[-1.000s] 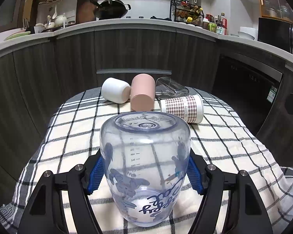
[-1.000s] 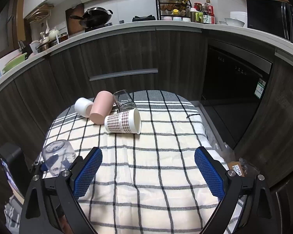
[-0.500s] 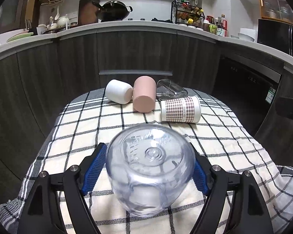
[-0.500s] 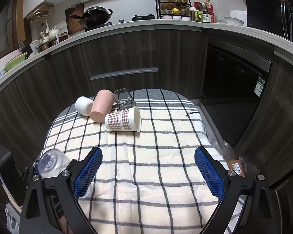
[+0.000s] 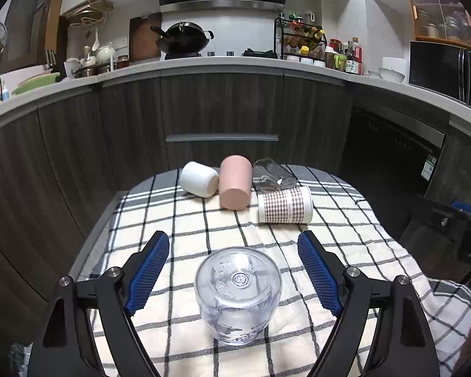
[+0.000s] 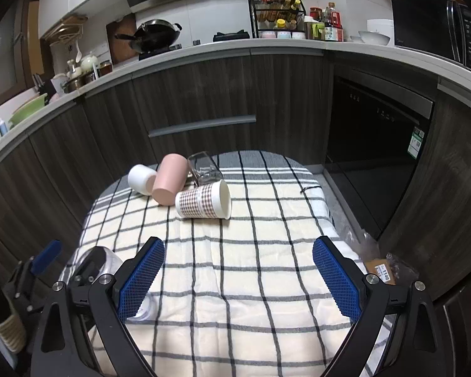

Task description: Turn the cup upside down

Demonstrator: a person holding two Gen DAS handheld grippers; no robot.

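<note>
The counter [image 5: 179,220], draped in a cream cloth with a dark check, carries everything here. At its far end lie four cups on their sides in a close cluster — a matte pink tumbler [image 5: 234,186], a white paper cup with a brown gingham print [image 5: 285,205], a short white cup [image 5: 198,178] and a clear faceted glass [image 5: 271,176].

Near the front edge on the left stands the task's thing, a clear plastic cup with blue markings [image 5: 238,292]. Its flat base faces up and its mouth appears to rest on the cloth, so its long axis is upright — by that showing the flip looks done.

The left tool [image 5: 234,271] has its blue pads spread wide, one on either side of the cup and clear of its wall, holding nothing. The cup sits straight ahead between the fingers, so a plain retreat along their line should leave it standing.

The right tool [image 6: 238,278] is also wide and empty, over bare cloth. From its view the clear cup [image 6: 102,259] lies well off to the left, partly hidden behind its left finger; the left tool is plainly the nearer.
</note>
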